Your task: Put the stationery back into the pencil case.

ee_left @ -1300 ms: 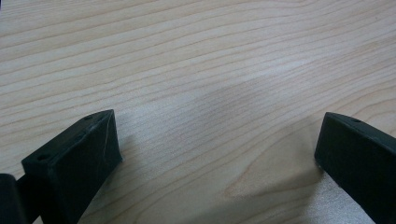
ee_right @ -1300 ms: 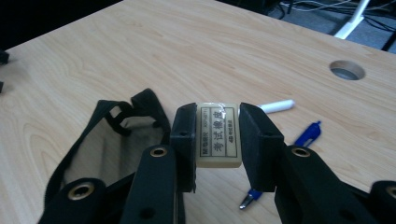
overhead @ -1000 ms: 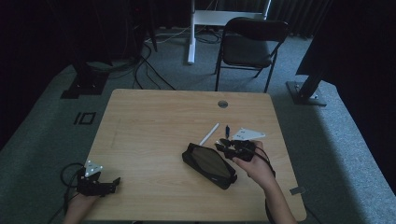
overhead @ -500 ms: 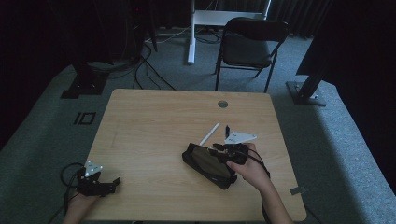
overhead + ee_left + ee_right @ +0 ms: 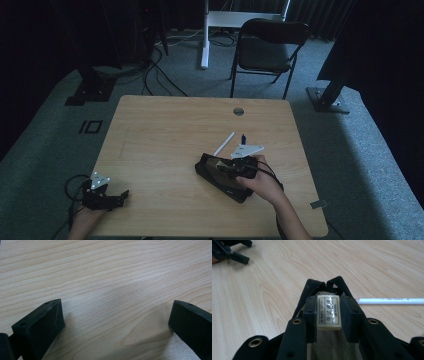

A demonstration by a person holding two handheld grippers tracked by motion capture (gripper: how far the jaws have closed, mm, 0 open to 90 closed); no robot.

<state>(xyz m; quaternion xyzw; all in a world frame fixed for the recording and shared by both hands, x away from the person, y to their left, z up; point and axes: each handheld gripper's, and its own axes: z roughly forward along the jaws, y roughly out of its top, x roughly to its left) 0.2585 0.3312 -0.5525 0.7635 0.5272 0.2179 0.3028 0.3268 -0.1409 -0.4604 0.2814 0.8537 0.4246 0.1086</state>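
A white eraser (image 5: 329, 312) with a printed label sits pinched between the fingers of my right gripper (image 5: 328, 307), which is shut on it. Right under it lies an open black pencil case (image 5: 312, 286) with grey lining. In the high view the right gripper (image 5: 233, 168) hovers over the pencil case (image 5: 216, 176) at the table's right of centre. A white pen (image 5: 224, 143) lies just beyond the case, also seen as the white pen (image 5: 389, 300). My left gripper (image 5: 120, 195) rests at the front left corner, and the left gripper (image 5: 116, 315) stands open over bare wood.
A small dark pen (image 5: 243, 138) lies by the white one. The wooden table (image 5: 165, 130) has a round cable hole (image 5: 238, 111) near its far edge. A black chair (image 5: 267, 47) and stand bases are on the floor beyond.
My right gripper has shifted left and toward the near edge with the eraser, from beside the case to over its opening. The left gripper has stayed put.
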